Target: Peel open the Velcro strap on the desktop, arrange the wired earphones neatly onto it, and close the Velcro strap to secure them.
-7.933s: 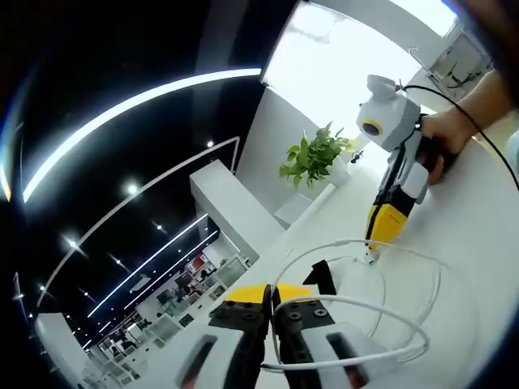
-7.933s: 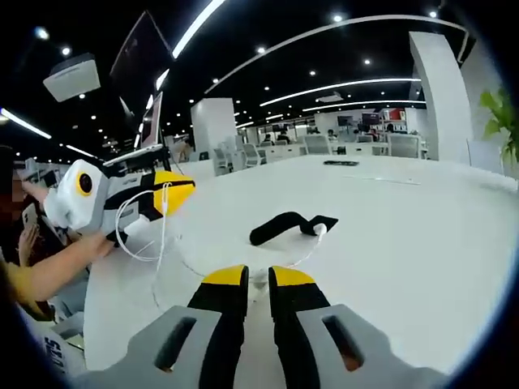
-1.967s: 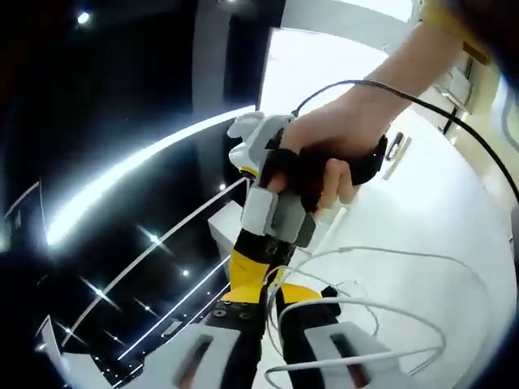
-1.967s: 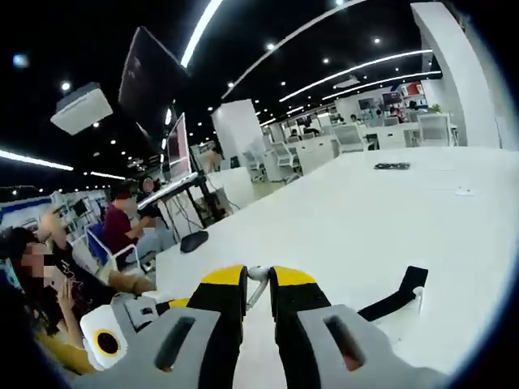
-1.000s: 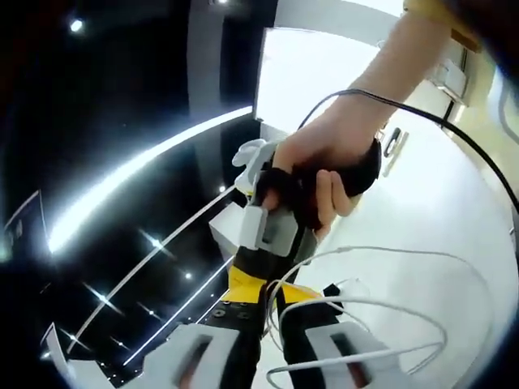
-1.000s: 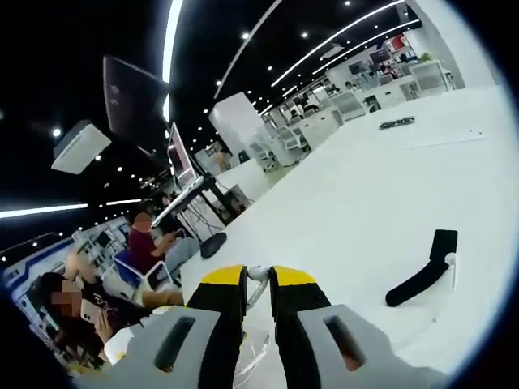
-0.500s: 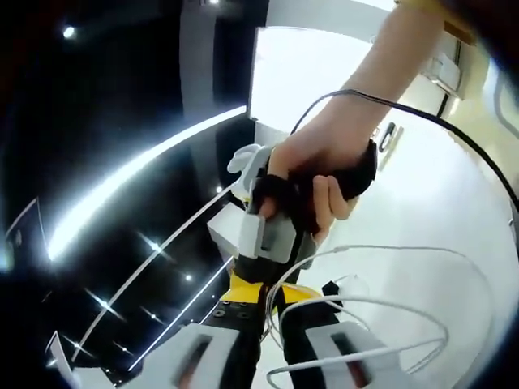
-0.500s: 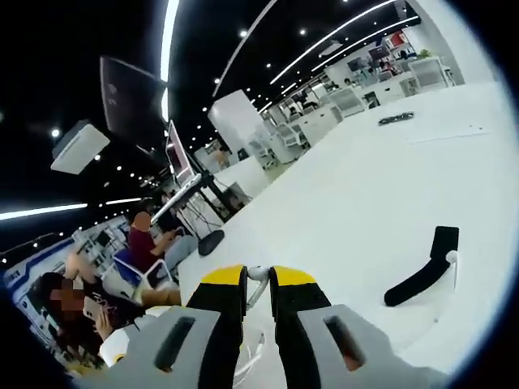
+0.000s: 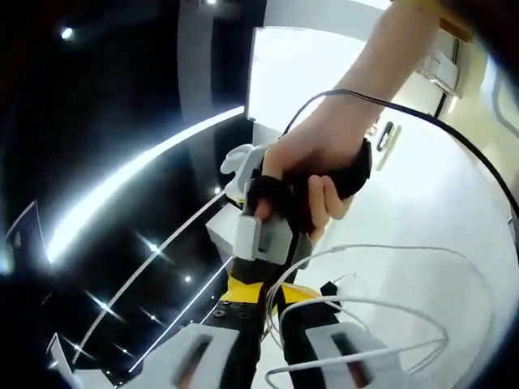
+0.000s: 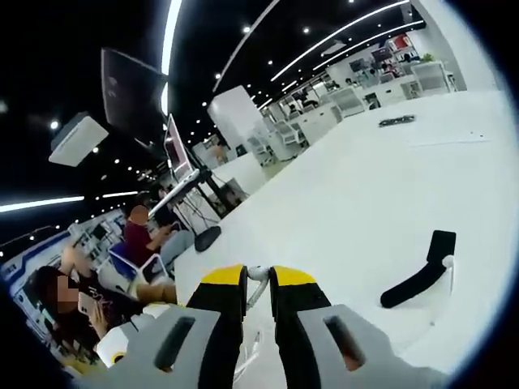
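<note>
Black Velcro strap (image 10: 418, 279) lies diagonal, far end upper-right.

Left tool (image 9: 270, 306) jaws pinched together; right tool (image 10: 258, 281) jaws near-closed, its tip beside left tool's; hand (image 9: 312, 174) grips right tool.

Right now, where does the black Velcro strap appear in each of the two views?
Left gripper view: the Velcro strap is low, right of centre, beyond the yellow jaw tips, among the earphone cable loops.
Right gripper view: low at the right, curved on the white desktop.
Shared landmark: the white desktop under it.
</note>
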